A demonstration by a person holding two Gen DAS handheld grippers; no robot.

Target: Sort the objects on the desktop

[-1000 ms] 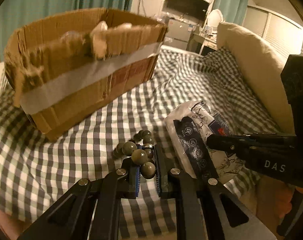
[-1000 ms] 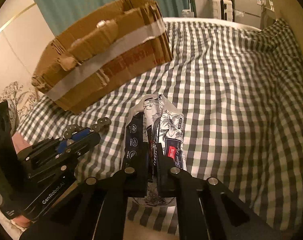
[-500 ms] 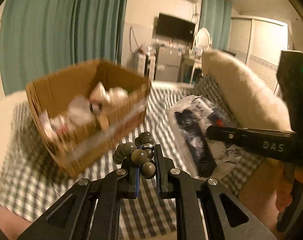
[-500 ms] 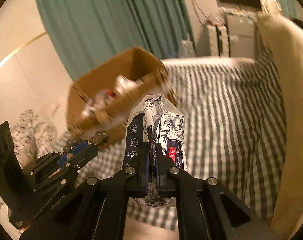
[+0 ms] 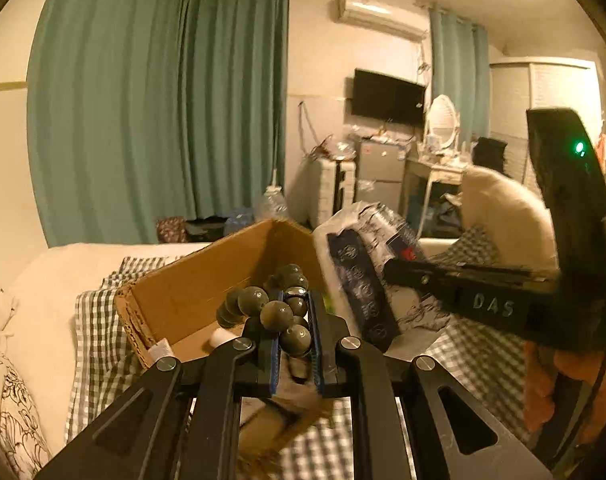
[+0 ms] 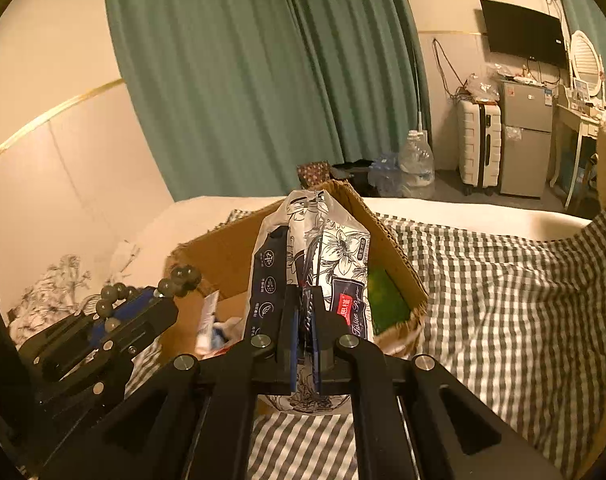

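Observation:
My left gripper (image 5: 296, 322) is shut on a string of dark green beads (image 5: 277, 312), held up over the open cardboard box (image 5: 199, 280). My right gripper (image 6: 306, 312) is shut on a white and navy flower-printed tissue pack (image 6: 315, 256), lifted above the same cardboard box (image 6: 399, 264). In the left wrist view the tissue pack (image 5: 355, 276) and the right gripper (image 5: 391, 270) hang just right of the beads. In the right wrist view the left gripper (image 6: 163, 300) with the beads (image 6: 179, 278) is at the lower left. The box holds packets and something green.
The box stands on a bed with a green-and-white checked sheet (image 6: 503, 288). A cream pillow (image 5: 503, 216) lies to the right, a flower-printed one (image 5: 7, 392) at the left. Teal curtains (image 6: 243, 80), a suitcase, a small fridge and a dressing table stand beyond.
Both grippers have risen from low over the sheet, each carrying its object, and now look over the box rim into it. The grips have not changed.

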